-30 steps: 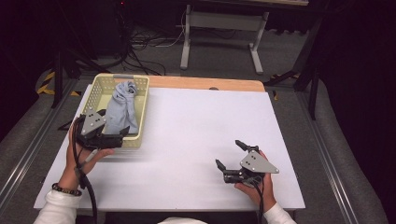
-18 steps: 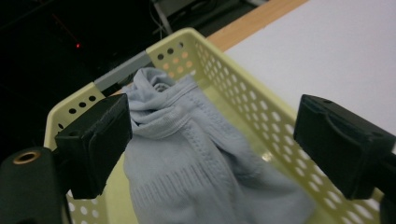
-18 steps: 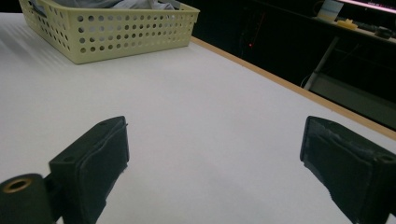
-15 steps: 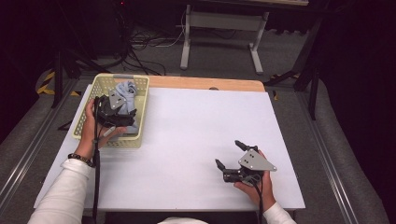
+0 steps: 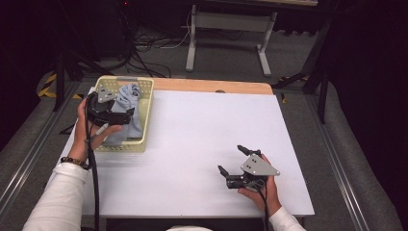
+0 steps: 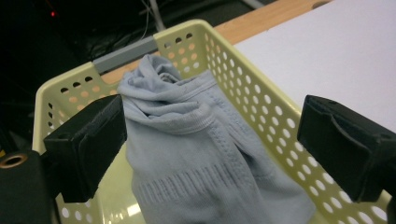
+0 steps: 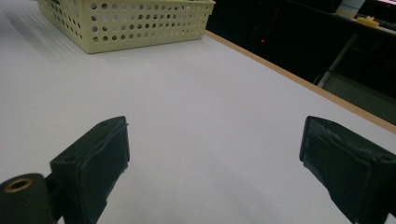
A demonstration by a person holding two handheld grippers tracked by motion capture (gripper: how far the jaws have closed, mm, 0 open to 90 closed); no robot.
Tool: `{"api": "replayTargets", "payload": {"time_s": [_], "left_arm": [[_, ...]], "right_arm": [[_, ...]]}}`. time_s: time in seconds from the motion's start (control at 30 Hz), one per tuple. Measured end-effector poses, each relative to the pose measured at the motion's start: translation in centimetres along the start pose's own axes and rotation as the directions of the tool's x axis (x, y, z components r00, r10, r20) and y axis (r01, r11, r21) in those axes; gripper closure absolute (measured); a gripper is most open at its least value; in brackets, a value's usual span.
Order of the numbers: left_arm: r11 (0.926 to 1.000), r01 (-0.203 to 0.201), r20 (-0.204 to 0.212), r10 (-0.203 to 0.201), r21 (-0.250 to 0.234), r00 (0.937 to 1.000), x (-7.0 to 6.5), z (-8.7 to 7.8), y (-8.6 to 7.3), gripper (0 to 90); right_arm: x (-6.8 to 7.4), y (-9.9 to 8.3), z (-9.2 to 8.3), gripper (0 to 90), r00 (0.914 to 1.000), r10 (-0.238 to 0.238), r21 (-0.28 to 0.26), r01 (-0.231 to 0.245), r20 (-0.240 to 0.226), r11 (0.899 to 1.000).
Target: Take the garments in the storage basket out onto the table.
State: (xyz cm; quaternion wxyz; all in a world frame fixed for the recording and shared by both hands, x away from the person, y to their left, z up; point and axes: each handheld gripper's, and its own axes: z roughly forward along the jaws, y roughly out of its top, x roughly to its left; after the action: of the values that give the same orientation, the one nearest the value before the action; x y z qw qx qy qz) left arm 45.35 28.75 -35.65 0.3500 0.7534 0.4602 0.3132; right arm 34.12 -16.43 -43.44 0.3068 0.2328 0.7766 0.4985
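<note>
White table top (image 5: 192, 134), floor cables (image 5: 144, 43), metal stand (image 5: 226, 29)

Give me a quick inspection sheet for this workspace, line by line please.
Surface: white table, wooden strip along its far edge.
Job's things: pale blue cloth bunched in the yellow perforated basket.
Clutter: nothing seen.
Grippers: left gripper open over the cloth, not touching; right gripper open, low over bare table.
Cables: one black cable trails from the left gripper.
Surroundings: dark room, floor cables, table legs behind.
</note>
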Motion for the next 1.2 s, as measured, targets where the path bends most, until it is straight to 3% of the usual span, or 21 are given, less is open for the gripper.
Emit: {"api": "replayTargets", "payload": {"time_s": [0.13, 0.2, 0.23, 0.27, 0.3, 0.4, 0.43, 0.47, 0.53, 0.57, 0.63, 0.7, 0.8, 0.83, 0.87, 0.9, 1.0, 1.03, 1.07, 1.13, 1.2], "left_arm": [[0.9980, 0.021, 0.014, -0.022, 0.060, 0.9997, 0.3, 1.2, 0.7, 8.1], [0.9930, 0.022, 0.003, -0.023, 0.116, 0.9997, 0.4, 2.5, 1.3, 7.9], [0.9930, 0.022, 0.003, -0.023, 0.116, 0.9997, 0.4, 2.5, 1.3, 7.6], [0.9878, 0.022, -0.018, -0.019, 0.154, 0.9997, 0.5, 3.4, 1.6, 7.6], [0.9878, 0.022, -0.018, -0.019, 0.154, 0.9997, 0.5, 3.4, 1.6, 7.7], [0.9726, 0.049, -0.052, -0.038, 0.227, 0.9979, 1.2, 5.2, 1.5, 7.7], [0.9726, 0.049, -0.052, -0.038, 0.227, 0.9979, 1.2, 5.2, 1.5, 7.7], [0.9680, 0.054, -0.061, -0.040, 0.245, 0.9974, 1.4, 5.7, 1.4, 6.9], [0.9597, 0.075, -0.055, -0.062, 0.271, 0.9966, 1.8, 6.5, 1.2, 5.3], [0.9498, 0.091, -0.041, -0.082, 0.299, 0.9958, 2.0, 7.3, 0.9, 5.0], [0.9460, 0.093, -0.032, -0.087, 0.311, 0.9957, 2.0, 7.7, 0.7, 4.9], [0.9347, 0.087, -0.016, -0.087, 0.345, 0.9961, 1.9, 8.4, 0.4, 5.0], [0.9109, 0.090, -0.023, -0.088, 0.403, 0.9958, 1.8, 9.5, -0.2, 7.8], [0.9068, 0.084, -0.020, -0.083, 0.413, 0.9963, 1.8, 9.7, -0.3, 7.8], [0.9006, 0.077, -0.019, -0.076, 0.428, 0.9970, 1.8, 9.9, -0.4, 14.4], [0.9006, 0.077, -0.019, -0.076, 0.428, 0.9970, 1.8, 9.9, -0.4, 17.4], [0.8924, 0.036, -0.037, -0.022, 0.450, 0.9991, 1.7, 9.9, -0.4, 32.9], [0.8917, 0.037, -0.054, -0.015, 0.451, 0.9985, 1.8, 9.9, -0.4, 38.8], [0.8909, 0.036, -0.062, -0.008, 0.453, 0.9980, 1.9, 9.9, -0.4, 38.8], [0.8904, 0.048, -0.075, -0.016, 0.453, 0.9970, 2.2, 9.7, -0.5, 54.6], [0.8937, 0.054, -0.072, -0.024, 0.445, 0.9971, 2.5, 9.6, -0.6, 57.1]], "right_arm": [[0.0, 0.0, 0.4, 9.4, 0.9999, -0.007, 0.004, 0.007, -0.008, 1.000], [0.0, -0.1, 0.5, 9.6, 0.9999, -0.011, 0.007, 0.011, -0.009, 1.000], [0.0, -0.1, 0.6, 10.0, 0.9999, -0.011, 0.006, 0.011, -0.008, 1.000], [0.0, 0.0, 0.6, 10.4, 0.9999, -0.011, 0.005, 0.011, -0.007, 1.000], [0.1, 0.0, 0.5, 10.4, 0.9999, -0.014, 0.001, 0.014, -0.006, 1.000], [0.1, 0.0, 0.5, 10.5, 0.9997, -0.023, -0.002, 0.023, -0.004, 1.000], [0.2, 0.0, 0.5, 10.5, 0.9997, -0.026, 0.001, 0.026, -0.004, 1.000], [0.2, -0.1, 0.6, 10.5, 0.9996, -0.027, 0.005, 0.027, -0.006, 1.000], [0.2, -0.1, 0.6, 10.5, 0.9995, -0.031, 0.008, 0.031, -0.006, 0.999], [0.2, -0.1, 0.6, 10.5, 0.9994, -0.034, 0.009, 0.034, -0.004, 0.999], [0.2, -0.1, 0.6, 10.5, 0.9994, -0.034, 0.011, 0.034, -0.007, 0.999], [0.2, -0.2, 0.5, 10.5, 0.9995, -0.033, 0.014, 0.033, -0.005, 0.999], [0.3, -0.2, 0.5, 10.5, 0.9993, -0.039, 0.017, 0.039, -0.003, 0.999], [0.3, -0.2, 0.5, 10.5, 0.9993, -0.039, 0.017, 0.039, -0.003, 0.999], [0.3, -0.3, 0.5, 10.5, 0.9992, -0.039, 0.022, 0.039, -0.005, 0.999], [0.3, -0.3, 0.5, 10.5, 0.9992, -0.039, 0.022, 0.039, -0.005, 0.999], [0.4, -0.4, 0.5, 11.0, 0.9985, -0.054, 0.036, 0.055, -0.008, 0.998], [0.4, -0.5, 0.5, 11.0, 0.9983, -0.058, 0.039, 0.058, -0.009, 0.998], [0.4, -0.5, 0.5, 11.0, 0.9983, -0.058, 0.039, 0.058, -0.009, 0.998], [0.6, -0.5, 0.4, 11.0, 0.9976, -0.070, 0.045, 0.070, -0.007, 0.997], [0.6, -0.5, 0.3, 10.9, 0.9975, -0.070, 0.046, 0.070, -0.007, 0.996]]}}
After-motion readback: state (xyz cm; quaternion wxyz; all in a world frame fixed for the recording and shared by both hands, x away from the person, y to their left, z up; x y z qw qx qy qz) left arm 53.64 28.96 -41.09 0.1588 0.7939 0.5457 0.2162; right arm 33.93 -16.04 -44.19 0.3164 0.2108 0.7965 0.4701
